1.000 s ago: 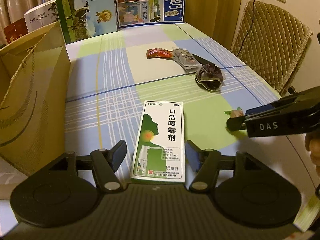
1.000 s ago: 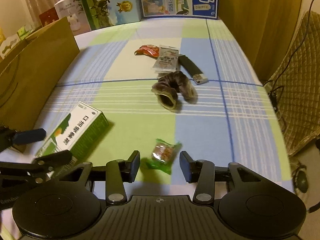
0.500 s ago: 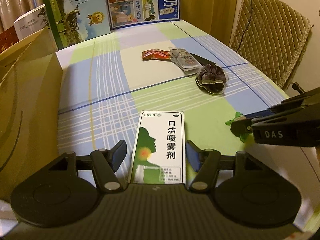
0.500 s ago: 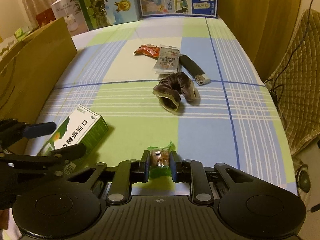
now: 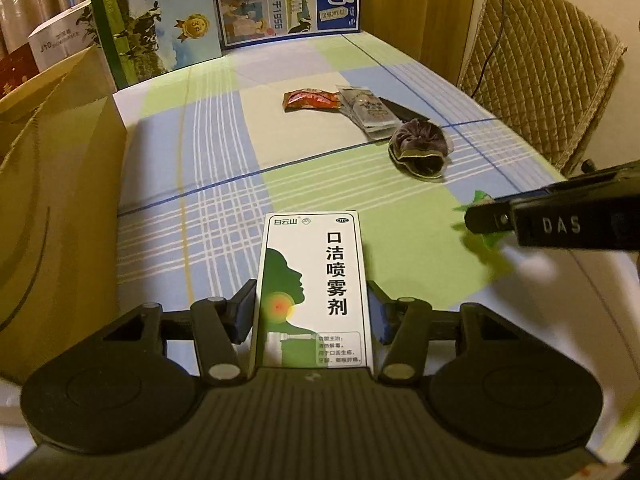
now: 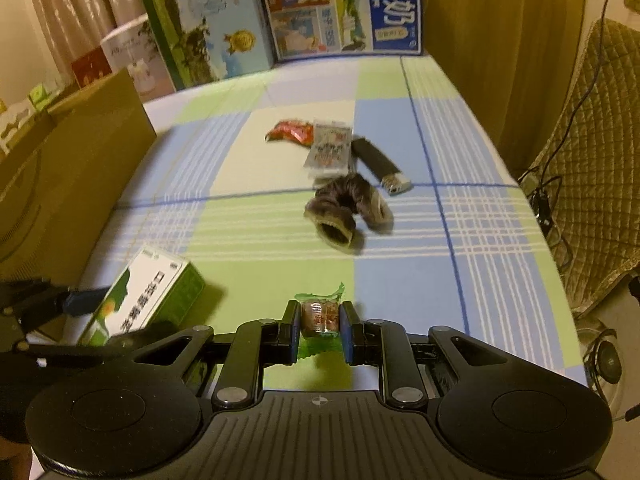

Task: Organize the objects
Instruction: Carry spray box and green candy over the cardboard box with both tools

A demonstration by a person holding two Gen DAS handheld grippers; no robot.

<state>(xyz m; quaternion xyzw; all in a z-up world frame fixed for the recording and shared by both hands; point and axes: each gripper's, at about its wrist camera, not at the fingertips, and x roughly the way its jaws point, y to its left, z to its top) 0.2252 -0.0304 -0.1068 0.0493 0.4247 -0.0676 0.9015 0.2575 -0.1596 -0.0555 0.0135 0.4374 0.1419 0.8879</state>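
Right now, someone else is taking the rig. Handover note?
Left tongs: shut on the green-and-white spray box, pads against both long sides.
Right tongs: shut on the green-wrapped candy.
On the checked tablecloth, not yet handled: dark scrunchie, red snack packet, silver sachet, black lighter.
The brown cardboard box stands at the left edge; nothing shows that it is the destination.
Done: both grasps. Left: place the box and the candy, then sort the four loose items.
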